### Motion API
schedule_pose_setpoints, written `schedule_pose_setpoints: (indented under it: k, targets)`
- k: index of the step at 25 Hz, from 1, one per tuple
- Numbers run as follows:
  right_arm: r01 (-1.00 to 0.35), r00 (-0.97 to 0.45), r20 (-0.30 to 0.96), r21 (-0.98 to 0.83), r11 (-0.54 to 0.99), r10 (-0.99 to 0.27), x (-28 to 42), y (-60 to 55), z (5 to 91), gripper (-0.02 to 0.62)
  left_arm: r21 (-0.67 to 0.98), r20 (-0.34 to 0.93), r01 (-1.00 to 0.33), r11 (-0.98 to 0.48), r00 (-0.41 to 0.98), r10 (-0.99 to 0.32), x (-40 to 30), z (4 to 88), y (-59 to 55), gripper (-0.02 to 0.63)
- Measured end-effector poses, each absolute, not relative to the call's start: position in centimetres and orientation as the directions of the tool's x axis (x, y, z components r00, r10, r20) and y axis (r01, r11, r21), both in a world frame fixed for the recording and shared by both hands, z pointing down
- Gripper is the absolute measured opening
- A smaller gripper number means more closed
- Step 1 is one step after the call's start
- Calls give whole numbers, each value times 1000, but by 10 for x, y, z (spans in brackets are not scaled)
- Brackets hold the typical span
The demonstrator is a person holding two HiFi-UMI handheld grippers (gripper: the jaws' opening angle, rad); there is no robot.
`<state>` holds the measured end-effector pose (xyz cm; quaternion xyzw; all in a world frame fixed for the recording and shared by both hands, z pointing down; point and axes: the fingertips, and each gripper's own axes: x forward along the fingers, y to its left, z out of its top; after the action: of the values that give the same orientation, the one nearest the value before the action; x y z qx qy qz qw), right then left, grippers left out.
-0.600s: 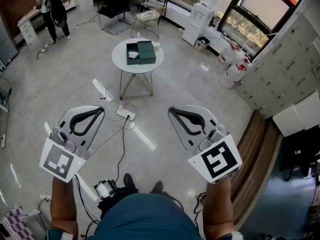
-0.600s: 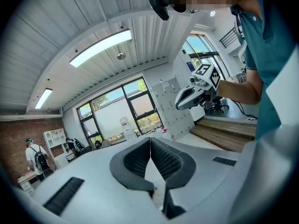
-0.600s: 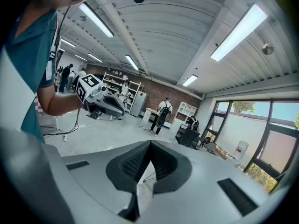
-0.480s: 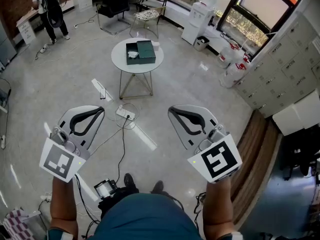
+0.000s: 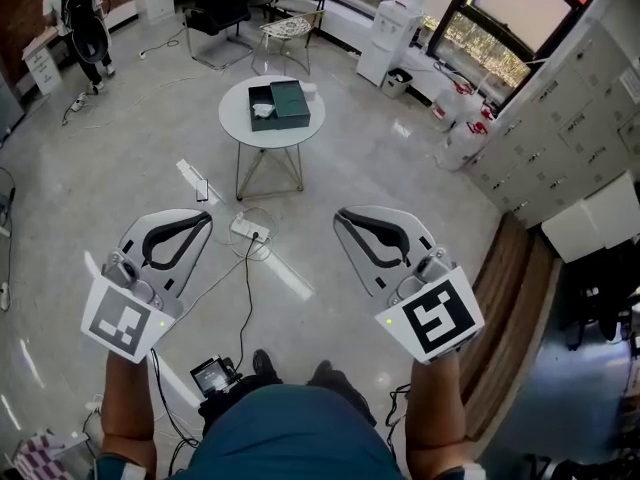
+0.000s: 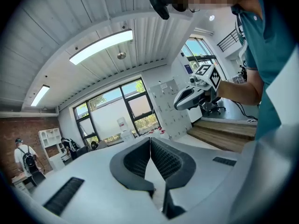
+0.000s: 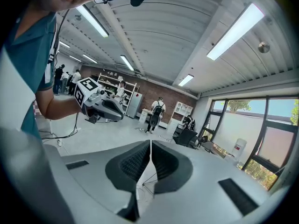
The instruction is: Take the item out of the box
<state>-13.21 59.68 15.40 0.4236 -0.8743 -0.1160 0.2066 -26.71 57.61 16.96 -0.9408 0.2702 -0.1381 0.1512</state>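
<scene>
On round table (image 5: pixel 238 131): open dark-green box (image 5: pixel 291 103) | left claw (image 5: pixel 206 218), right claw (image 5: pixel 339 215) closed, empty

Head view aimed steeply down, table (image 5: pixel 270 139) far ahead, gripper views held near level, backpacked person (image 5: pixel 75 13) shared by all.

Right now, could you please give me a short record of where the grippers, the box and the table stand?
left gripper: jaws together, nothing between them
right gripper: jaws together, nothing between them, level with the left one
round table: ahead of both grippers, well apart from them
green box: on the table, open
pale item: inside the box, too small to identify
floor: power strip and cables lie between the grippers and the table
task state: item not yet taken out; neither gripper near the box
</scene>
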Motion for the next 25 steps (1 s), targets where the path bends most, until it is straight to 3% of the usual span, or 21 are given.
schedule_pose_setpoints:
  k: [6,13,25]
  targets:
    - [-716,-545,242,364,595,-803,-138,578,151,40,-386,178,-429,-817,834,-522,-270,170,561,20]
    - [-714,-571,221,343,611,-791,-121,515,161,40,-365,211,-479,-798,792,-572,-262,185,515,20]
    - [-616,-692,227,311,724,-686,-31,402,177,40,-343,239,-613,-712,676,-697,-175,198,433,20]
